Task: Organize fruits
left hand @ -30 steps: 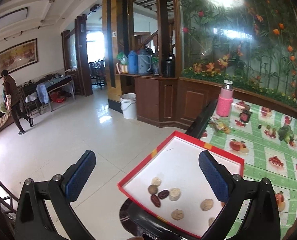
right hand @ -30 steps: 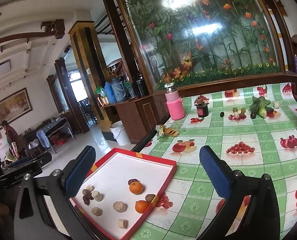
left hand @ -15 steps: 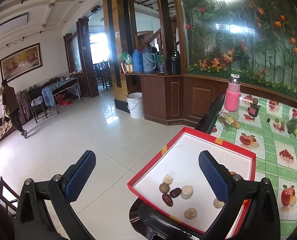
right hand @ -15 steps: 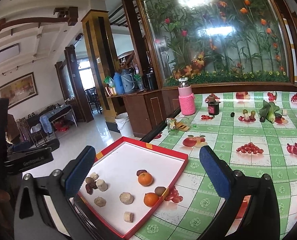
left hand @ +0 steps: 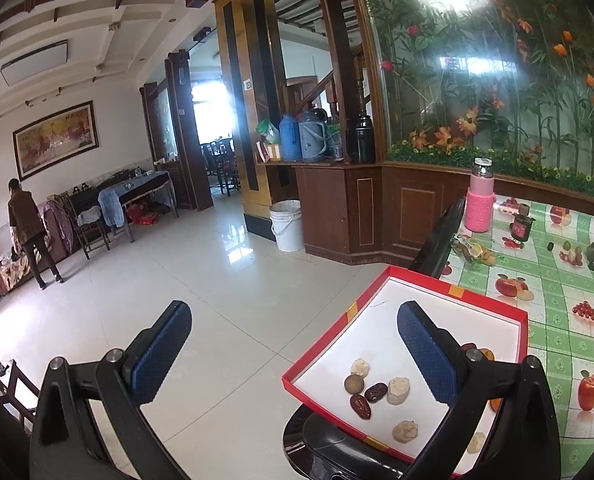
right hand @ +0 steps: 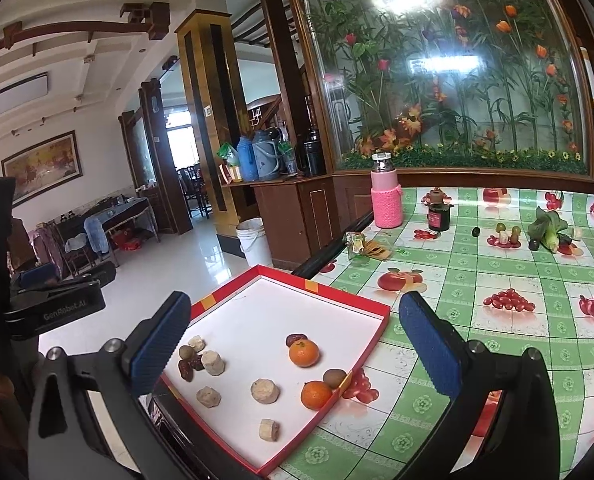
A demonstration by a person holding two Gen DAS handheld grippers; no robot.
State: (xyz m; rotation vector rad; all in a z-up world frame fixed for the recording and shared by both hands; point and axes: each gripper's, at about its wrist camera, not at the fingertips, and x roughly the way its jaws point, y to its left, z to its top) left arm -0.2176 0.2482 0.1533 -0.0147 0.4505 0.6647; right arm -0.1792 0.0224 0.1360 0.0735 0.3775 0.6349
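A red-rimmed white tray point(right hand: 371, 342) point(left hand: 353, 312) sits at the table's near left corner, overhanging the edge. In it lie two oranges point(right hand: 304, 353) point(right hand: 315, 395), a brown kiwi point(right hand: 334, 377), dark red dates point(right hand: 185, 369) point(left hand: 360, 406) and several pale beige chunks point(right hand: 264, 391) point(left hand: 398, 390). My right gripper point(right hand: 293, 344) hovers open above the tray, nothing between its fingers. My left gripper point(left hand: 295, 354) is open too, off the tray's left side over the floor, its right finger point(left hand: 427, 350) above the tray. It hides part of the oranges.
The green fruit-print tablecloth point(right hand: 477, 280) carries a pink-sleeved bottle point(right hand: 385, 196), a dark jar point(right hand: 439, 214), a crumpled wrapper point(right hand: 363, 246) and small fruits with greens point(right hand: 547, 232) at the far right. A white bucket point(left hand: 287, 225) stands on the tiled floor. A person point(left hand: 27, 232) stands far left.
Both views have shifted: the tray now sits further right and lower in the left wrist view and more central in the right wrist view. Both grippers stay open. The tray's contents have not moved.
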